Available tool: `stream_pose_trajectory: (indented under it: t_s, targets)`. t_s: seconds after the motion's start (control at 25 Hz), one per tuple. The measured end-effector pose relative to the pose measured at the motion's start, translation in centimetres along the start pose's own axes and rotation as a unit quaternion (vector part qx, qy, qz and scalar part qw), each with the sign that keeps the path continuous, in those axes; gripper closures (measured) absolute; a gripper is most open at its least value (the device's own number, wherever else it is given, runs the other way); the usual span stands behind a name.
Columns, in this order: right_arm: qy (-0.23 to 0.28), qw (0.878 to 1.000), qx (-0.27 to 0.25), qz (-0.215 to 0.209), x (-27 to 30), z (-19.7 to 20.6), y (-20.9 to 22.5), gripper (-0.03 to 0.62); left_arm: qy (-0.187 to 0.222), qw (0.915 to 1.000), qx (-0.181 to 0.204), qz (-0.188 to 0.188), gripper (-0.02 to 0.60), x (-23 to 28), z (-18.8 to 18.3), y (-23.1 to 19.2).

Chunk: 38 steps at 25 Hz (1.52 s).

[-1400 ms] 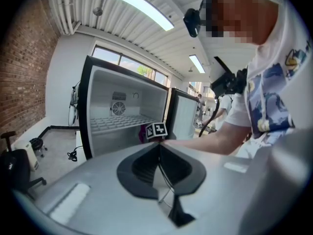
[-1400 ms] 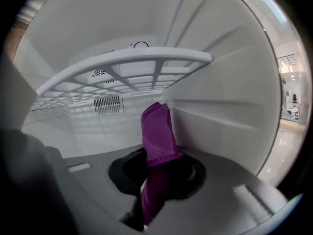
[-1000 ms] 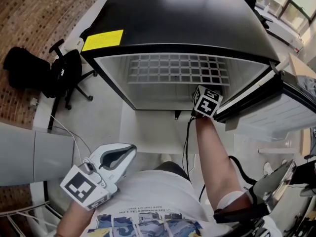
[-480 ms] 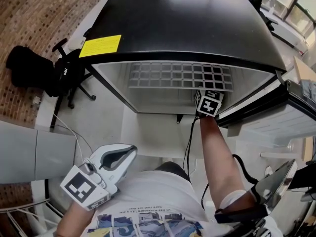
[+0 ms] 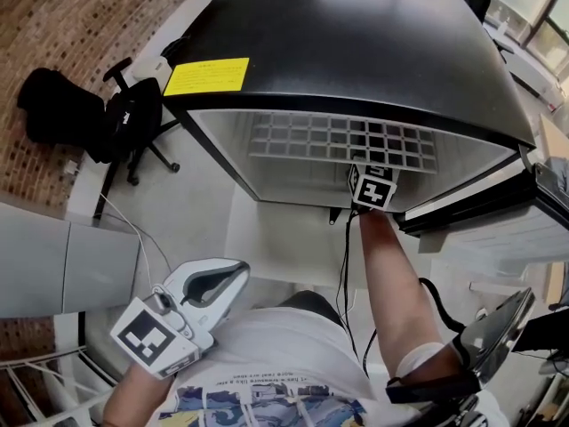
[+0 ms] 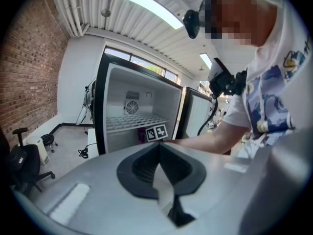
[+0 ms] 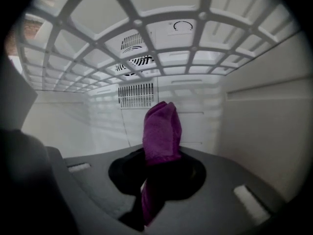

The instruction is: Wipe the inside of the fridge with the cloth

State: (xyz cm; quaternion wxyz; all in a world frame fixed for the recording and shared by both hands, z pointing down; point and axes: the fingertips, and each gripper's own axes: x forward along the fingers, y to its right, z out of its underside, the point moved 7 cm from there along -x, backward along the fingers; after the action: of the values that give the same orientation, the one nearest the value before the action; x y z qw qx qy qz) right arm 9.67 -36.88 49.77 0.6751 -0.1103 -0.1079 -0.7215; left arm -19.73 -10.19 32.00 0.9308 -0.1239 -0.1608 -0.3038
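Left of the fridge (image 5: 356,34): black office chair (image 5: 133,118) on the pale floor, near the fridge's left wall but apart from it. Yellow label (image 5: 206,76) on the fridge's black top, front left corner. In front of the fridge and off to its left, well clear of it, the left gripper (image 5: 233,272) hangs close to the person's torso; its jaws are pressed together with nothing between them. Fridge cavity is open and white inside, with a white wire shelf (image 5: 347,136) across it. The person's right forearm (image 5: 387,283) reaches into the fridge mouth, the marker cube (image 5: 373,189) sitting just under the shelf's front edge, right of the cavity's centre. The right gripper (image 7: 156,163) is inside the fridge below the shelf, clamped on a purple cloth (image 7: 162,126). The cloth stands bunched beyond the jaws, pointing at the fridge's back wall, where a slotted vent (image 7: 137,95) shows; contact with any wall cannot be told. The fridge door (image 5: 484,216) stands open at the fridge's right.
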Motion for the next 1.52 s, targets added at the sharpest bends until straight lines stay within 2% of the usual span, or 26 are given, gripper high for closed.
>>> stream_pose_trajectory:
  t_s: [0.24,0.8,1.32,1.44,1.52]
  targets:
    - [0.0,1.0,-0.006,-0.022,0.7,-0.1,-2.4,0.54,0.006,0.9999,-0.007,-0.014,0.575,-1.1,0.4,-0.5]
    - [-0.002,0.993,-0.047,-0.108,2.1,-0.9,-10.0,0.54,0.009,0.9988,-0.021,-0.043,0.575,-3.9,1.5,-1.5]
    - [0.0,0.979,-0.07,-0.19,3.0,-1.2,-16.0,0.54,0.009,0.9976,-0.031,-0.062,0.575,-5.2,2.1,-2.3]
    - [0.004,0.973,-0.068,-0.221,2.9,-1.1,-16.8,0.54,0.007,0.9973,-0.035,-0.064,0.575,-5.4,2.4,-2.4]
    - [0.002,0.972,-0.067,-0.224,3.0,-1.0,-16.9,0.54,0.006,0.997,-0.036,-0.068,0.575,-5.7,2.5,-2.4]
